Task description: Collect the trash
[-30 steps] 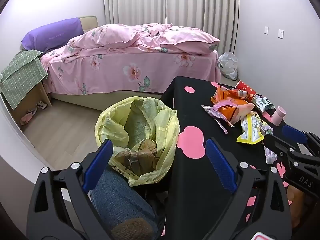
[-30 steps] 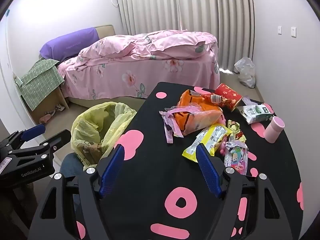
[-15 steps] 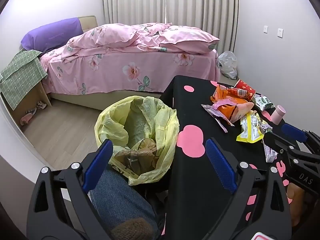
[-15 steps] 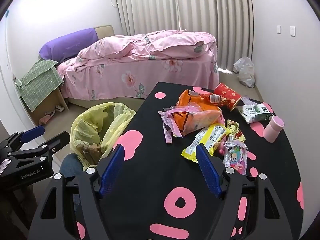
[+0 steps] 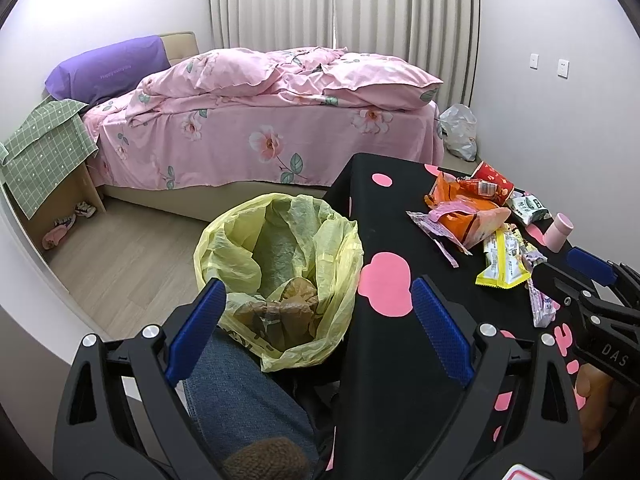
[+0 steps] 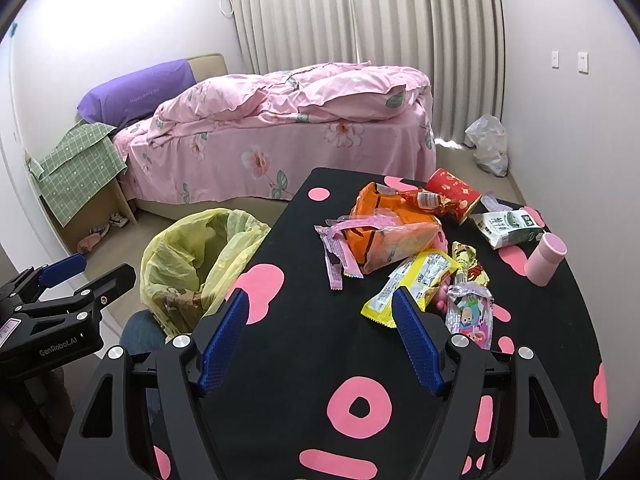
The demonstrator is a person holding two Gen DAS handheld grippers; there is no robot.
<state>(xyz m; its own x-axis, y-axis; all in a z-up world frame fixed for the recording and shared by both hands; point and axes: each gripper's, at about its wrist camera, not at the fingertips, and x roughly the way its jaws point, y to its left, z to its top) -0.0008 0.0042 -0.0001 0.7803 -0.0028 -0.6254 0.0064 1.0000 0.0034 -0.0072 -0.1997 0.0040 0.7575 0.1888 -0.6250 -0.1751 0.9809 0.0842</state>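
Note:
A yellow trash bag point(image 5: 280, 264) point(image 6: 200, 252) stands open on the floor at the table's left edge, with brown crumpled trash inside. Snack wrappers lie on the black table point(image 6: 320, 360): an orange bag point(image 6: 392, 232), a yellow wrapper point(image 6: 412, 284), a pink wrapper point(image 6: 336, 256), a cartoon wrapper point(image 6: 468, 312), a red packet point(image 6: 452, 192) and a milk carton point(image 6: 508, 226). My left gripper point(image 5: 318, 286) hangs open above the bag's near rim, holding nothing. My right gripper point(image 6: 320, 296) is open over the table, with its right finger beside the yellow wrapper.
A pink cup point(image 6: 546, 256) stands at the table's right edge. A leg in jeans point(image 5: 240, 392) is below the left gripper. A pink bed point(image 5: 272, 120) fills the back, with a cardboard box under green cloth point(image 5: 44, 152) and a white plastic bag point(image 6: 488, 144) by the wall.
Hardly anything: both views drift very slightly. Both grippers stay open and the wrappers have not moved.

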